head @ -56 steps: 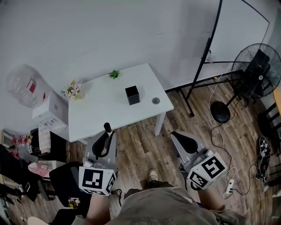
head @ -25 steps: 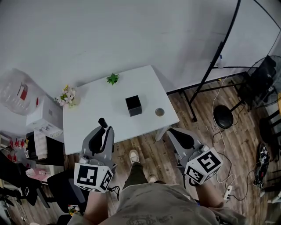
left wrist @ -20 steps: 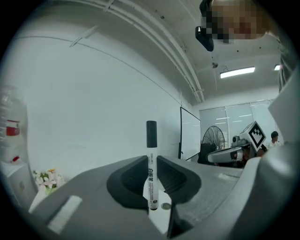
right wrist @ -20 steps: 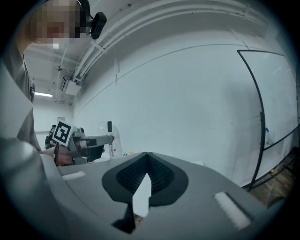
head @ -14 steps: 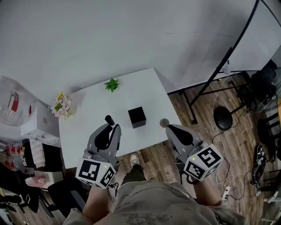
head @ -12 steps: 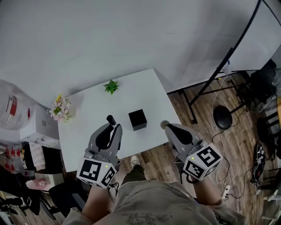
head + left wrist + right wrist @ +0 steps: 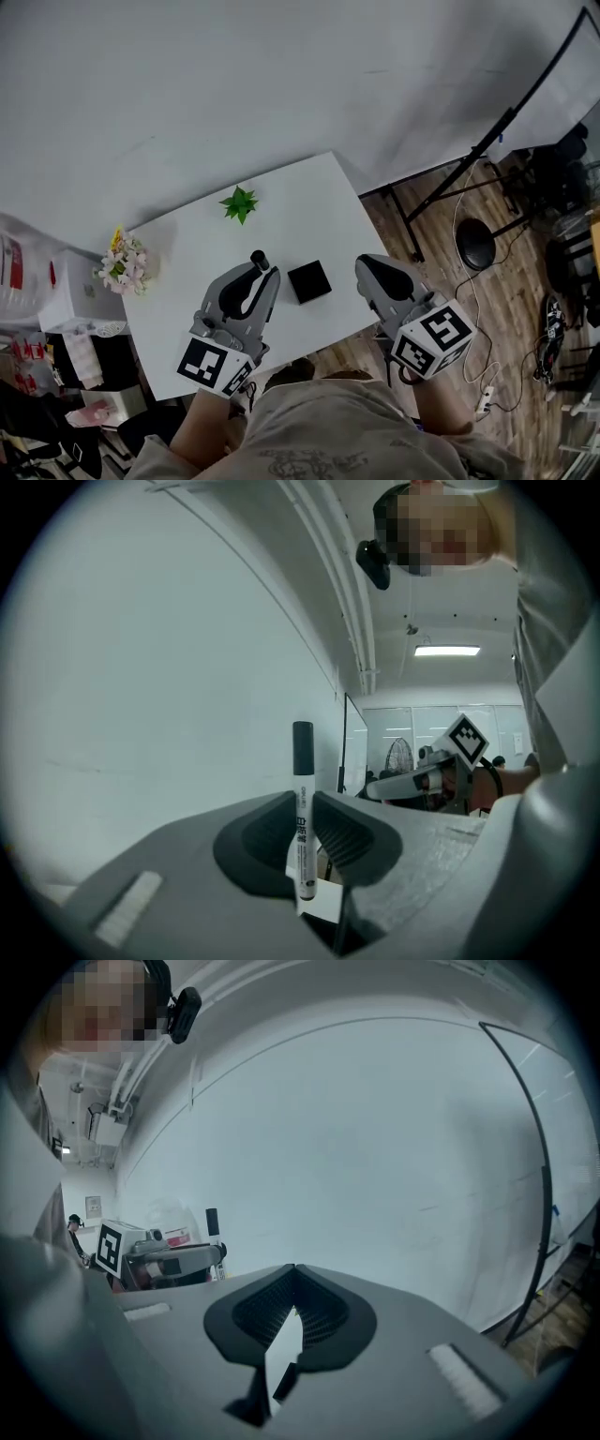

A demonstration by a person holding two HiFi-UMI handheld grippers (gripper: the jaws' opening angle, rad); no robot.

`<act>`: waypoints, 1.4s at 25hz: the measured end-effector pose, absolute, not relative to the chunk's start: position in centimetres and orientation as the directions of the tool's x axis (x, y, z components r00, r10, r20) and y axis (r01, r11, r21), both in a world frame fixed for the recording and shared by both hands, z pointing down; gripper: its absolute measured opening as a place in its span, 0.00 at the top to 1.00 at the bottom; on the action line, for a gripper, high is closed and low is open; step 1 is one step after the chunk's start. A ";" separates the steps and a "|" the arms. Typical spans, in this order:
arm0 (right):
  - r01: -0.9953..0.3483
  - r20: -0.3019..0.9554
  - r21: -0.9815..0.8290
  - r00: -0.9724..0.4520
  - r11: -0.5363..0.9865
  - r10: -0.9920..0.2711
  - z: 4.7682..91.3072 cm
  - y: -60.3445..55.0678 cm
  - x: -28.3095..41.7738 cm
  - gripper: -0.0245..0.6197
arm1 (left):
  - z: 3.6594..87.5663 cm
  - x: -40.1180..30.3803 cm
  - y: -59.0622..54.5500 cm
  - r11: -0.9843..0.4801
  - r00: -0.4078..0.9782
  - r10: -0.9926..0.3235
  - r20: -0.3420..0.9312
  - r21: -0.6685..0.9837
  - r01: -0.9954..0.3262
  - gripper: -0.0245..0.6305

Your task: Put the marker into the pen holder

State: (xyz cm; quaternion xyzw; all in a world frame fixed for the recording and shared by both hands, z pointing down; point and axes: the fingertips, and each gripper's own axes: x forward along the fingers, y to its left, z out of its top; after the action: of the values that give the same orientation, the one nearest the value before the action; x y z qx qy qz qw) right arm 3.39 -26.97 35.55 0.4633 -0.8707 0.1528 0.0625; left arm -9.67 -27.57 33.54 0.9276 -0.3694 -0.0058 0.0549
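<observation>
The black cube pen holder [image 7: 308, 280] stands on the white table [image 7: 300, 202] near its front edge. My left gripper [image 7: 259, 271] hovers just left of it, shut on a white marker [image 7: 260, 260] whose black cap points up. In the left gripper view the marker [image 7: 301, 810] stands upright between the closed jaws of the left gripper [image 7: 302, 803]. My right gripper [image 7: 367, 266] hangs just right of the holder. Its jaws touch with nothing between them, as the right gripper [image 7: 293, 1276] shows in its own view.
A small green plant [image 7: 240, 202] sits at the table's back edge and a bunch of flowers [image 7: 120, 264] at its left end. A whiteboard stand [image 7: 487, 150], a round black base [image 7: 470, 244] and cables [image 7: 553, 347] occupy the wooden floor at right.
The person has walked up to the table. Both grippers moved from above the floor to over the table's front edge, either side of the pen holder. The marker stays gripped.
</observation>
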 end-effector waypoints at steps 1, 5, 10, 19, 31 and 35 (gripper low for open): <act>-0.827 0.253 -0.209 -0.561 0.521 -0.788 35.7 -27.6 3.3 0.92 | 33.5 -9.5 -28.0 -0.739 0.744 -0.668 0.017 0.104 -0.665 0.87; -0.830 0.271 -0.215 -0.557 0.515 -0.785 36.4 -29.3 3.2 0.92 | 33.4 -8.4 -29.0 -0.798 0.800 -0.599 -0.035 0.100 -0.594 0.87; -0.823 0.289 -0.229 -0.567 0.519 -0.771 37.4 -30.6 3.9 0.92 | 34.0 -7.1 -29.3 -0.830 0.829 -0.555 -0.067 0.112 -0.547 0.87; -0.788 0.323 -0.250 -0.615 0.562 -0.719 39.5 -31.7 5.2 0.92 | 37.6 -4.4 -29.5 -0.830 0.831 -0.556 -0.010 0.053 -0.555 0.87; -0.767 0.414 -0.283 -0.639 0.576 -0.648 44.2 -31.0 6.3 0.92 | 45.3 -1.6 -29.8 -0.819 0.819 -0.572 0.050 0.011 -0.573 0.87; -0.762 0.444 -0.294 -0.643 0.576 -0.624 45.8 -30.1 6.4 0.92 | 48.6 -0.8 -28.9 -0.838 0.828 -0.545 0.129 -0.087 -0.538 0.87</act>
State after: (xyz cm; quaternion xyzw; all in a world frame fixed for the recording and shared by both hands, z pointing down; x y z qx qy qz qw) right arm 6.43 -30.13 45.79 0.3959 -0.8755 0.2347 0.1474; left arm -0.82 -28.94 48.58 0.9558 -0.2834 0.0742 -0.0234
